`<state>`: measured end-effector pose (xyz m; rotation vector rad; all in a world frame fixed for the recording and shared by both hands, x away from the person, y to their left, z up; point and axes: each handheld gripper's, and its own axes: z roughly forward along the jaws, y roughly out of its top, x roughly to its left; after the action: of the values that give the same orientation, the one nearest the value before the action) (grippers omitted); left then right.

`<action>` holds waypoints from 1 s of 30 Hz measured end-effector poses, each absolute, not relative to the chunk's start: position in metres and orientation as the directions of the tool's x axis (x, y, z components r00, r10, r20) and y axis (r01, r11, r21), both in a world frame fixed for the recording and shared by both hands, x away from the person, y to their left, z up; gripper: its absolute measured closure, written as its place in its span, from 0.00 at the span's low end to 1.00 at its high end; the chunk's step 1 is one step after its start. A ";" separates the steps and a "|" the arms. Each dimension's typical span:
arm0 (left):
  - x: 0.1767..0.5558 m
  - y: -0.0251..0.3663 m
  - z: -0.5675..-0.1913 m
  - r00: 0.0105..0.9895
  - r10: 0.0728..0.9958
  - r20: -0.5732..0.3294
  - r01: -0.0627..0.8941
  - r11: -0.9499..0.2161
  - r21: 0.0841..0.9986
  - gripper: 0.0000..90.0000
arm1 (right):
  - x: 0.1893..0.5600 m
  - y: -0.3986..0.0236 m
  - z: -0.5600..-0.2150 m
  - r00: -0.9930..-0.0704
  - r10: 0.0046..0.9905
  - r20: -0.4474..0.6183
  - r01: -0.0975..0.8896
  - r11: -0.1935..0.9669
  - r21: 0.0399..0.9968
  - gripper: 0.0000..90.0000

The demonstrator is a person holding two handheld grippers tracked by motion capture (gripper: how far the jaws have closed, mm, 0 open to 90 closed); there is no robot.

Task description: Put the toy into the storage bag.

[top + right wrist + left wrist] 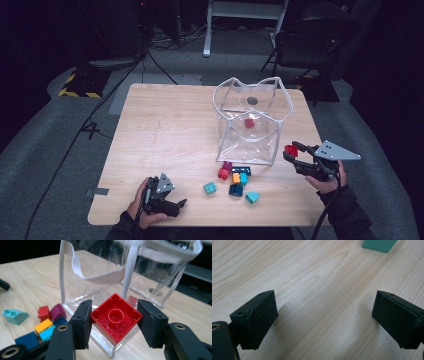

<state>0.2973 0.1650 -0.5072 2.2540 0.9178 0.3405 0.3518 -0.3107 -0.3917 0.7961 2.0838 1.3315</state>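
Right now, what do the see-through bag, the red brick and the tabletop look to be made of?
Bag: likely clear soft plastic; glossy, sagging, with white fabric-like edging. Red brick: hard glossy plastic; moulded hollow underside with a tube. Tabletop: pale wood or wood-look laminate, matt, with grain lines.

Held brick: a red square plastic brick (pixel 115 319), hollow underside with one round tube facing the right gripper view's camera, clamped at two opposite sides.
Pose: tilted, raised off the table.
Place: in the high view (pixel 290 149), at about 4 o'clock from the table's centre, just right of the clear bag (pixel 248 142).
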 end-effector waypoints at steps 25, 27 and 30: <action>0.297 0.165 -0.507 0.719 0.695 -0.011 0.521 -0.527 0.671 0.07 | 0.368 -0.299 -0.328 -0.654 0.740 -0.160 0.106 0.299 0.948 0.53; 0.297 0.165 -0.507 0.719 0.695 -0.012 0.521 -0.527 0.671 0.07 | 0.370 -0.297 -0.325 -0.652 0.741 -0.160 0.102 0.295 0.950 0.53; 0.297 0.165 -0.507 0.719 0.695 -0.012 0.521 -0.527 0.672 0.07 | 0.372 -0.293 -0.321 -0.647 0.744 -0.167 0.095 0.296 0.950 0.53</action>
<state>0.2973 0.1650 -0.5072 2.2534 0.9181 0.3383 0.3725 -0.2934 -0.3205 0.7460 1.9606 1.3778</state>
